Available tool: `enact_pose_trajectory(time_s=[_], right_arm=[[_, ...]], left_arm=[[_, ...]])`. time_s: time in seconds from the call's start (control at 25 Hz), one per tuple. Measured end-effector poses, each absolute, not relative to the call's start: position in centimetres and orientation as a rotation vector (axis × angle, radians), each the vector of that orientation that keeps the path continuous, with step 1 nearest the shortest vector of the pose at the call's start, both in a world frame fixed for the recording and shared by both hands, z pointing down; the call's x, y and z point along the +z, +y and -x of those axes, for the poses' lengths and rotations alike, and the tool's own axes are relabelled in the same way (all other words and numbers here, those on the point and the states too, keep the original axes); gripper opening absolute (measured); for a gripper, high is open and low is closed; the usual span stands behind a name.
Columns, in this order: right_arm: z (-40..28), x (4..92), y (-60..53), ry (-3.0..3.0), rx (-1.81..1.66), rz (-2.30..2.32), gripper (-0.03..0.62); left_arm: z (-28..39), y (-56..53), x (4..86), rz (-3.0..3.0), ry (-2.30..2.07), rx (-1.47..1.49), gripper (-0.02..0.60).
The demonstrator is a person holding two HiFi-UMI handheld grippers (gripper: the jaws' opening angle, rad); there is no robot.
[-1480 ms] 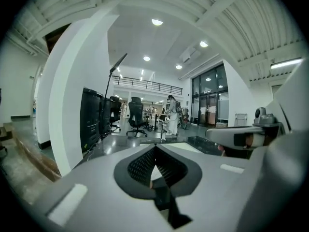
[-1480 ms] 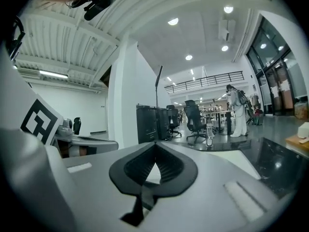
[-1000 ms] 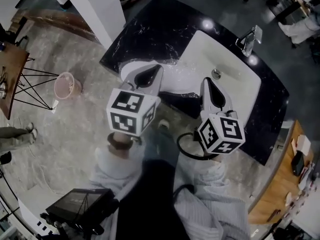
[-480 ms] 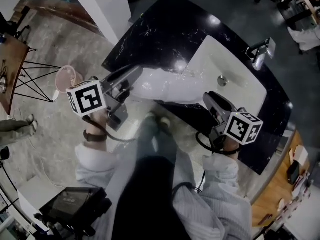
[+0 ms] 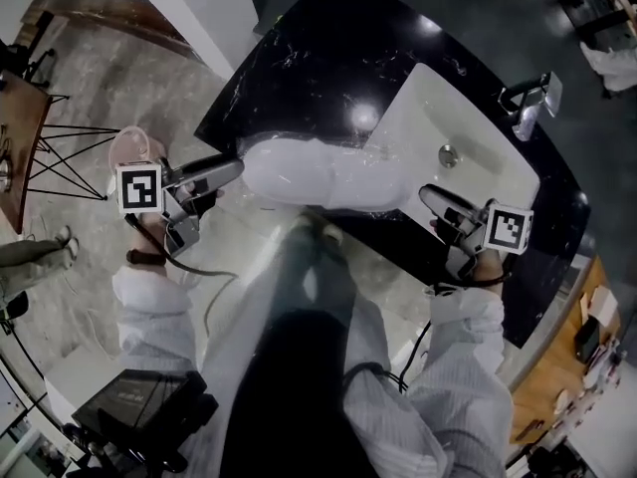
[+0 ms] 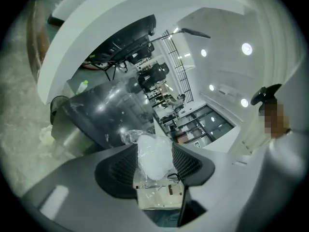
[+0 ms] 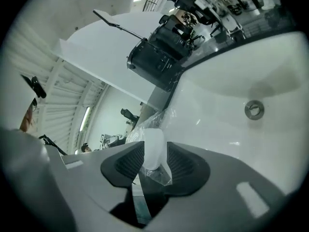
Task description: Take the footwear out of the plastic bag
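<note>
A clear plastic bag (image 5: 323, 175) with white footwear inside lies along the front edge of the black counter (image 5: 299, 78), left of the sink. My left gripper (image 5: 231, 167) is at the bag's left end and my right gripper (image 5: 430, 197) at its right end. Both sets of jaws are opening. In the left gripper view the bag's white end (image 6: 154, 161) sits between the left gripper's (image 6: 154, 149) pads. The right gripper view shows the other end (image 7: 153, 146) between the right gripper's (image 7: 154, 153) pads. Neither pair visibly squeezes it.
A white sink (image 5: 478, 118) with a drain (image 5: 449, 153) and a chrome tap (image 5: 526, 103) is set into the counter's right half. On the floor at the left are a pink bin (image 5: 127, 147) and a wire-legged table. A white pillar (image 5: 199, 8) rises behind.
Both grippers have swung down and outward from above the bag's middle to its two ends. The bag now lies stretched out lengthwise on the counter.
</note>
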State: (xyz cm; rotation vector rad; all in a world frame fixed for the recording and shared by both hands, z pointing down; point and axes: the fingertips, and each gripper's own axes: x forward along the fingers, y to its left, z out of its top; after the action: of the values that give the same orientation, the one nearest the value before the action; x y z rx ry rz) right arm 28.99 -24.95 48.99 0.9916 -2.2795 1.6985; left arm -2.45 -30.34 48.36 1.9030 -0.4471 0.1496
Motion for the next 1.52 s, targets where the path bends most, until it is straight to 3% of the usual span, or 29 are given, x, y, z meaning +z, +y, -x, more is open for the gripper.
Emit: enact_pose_trajectory(time_s=[0.16,0.48,0.56,0.8,1.52], right_arm=[[-28.6,50.1,-25.5,-2.238,1.772,-0.898,0.155],[-26.6,51.6,-25.1,-2.175,1.828,-0.661,0.155],[-25.9,51.8,-25.0,-2.173,1.866,-0.584,0.156],[-23.9,51.3,-25.2,-2.226,1.942,-0.395,0.152],[-25.9,41.3,-23.0,-2.579,1.815,-0.468,0.091]], left_arm=[[3.2,-29.8,49.3,-1.822,-0.499,0.21,0.198],[2.6,-29.2,51.2,-1.759,-0.422,0.245,0.198],[2.2,-29.0,52.0,-1.751,-0.42,0.283,0.142],[0.9,-28.5,51.9,-1.732,-0.372,0.268,0.08],[-1.1,-27.8,42.7,-2.002,-0.327,0.139,0.045]])
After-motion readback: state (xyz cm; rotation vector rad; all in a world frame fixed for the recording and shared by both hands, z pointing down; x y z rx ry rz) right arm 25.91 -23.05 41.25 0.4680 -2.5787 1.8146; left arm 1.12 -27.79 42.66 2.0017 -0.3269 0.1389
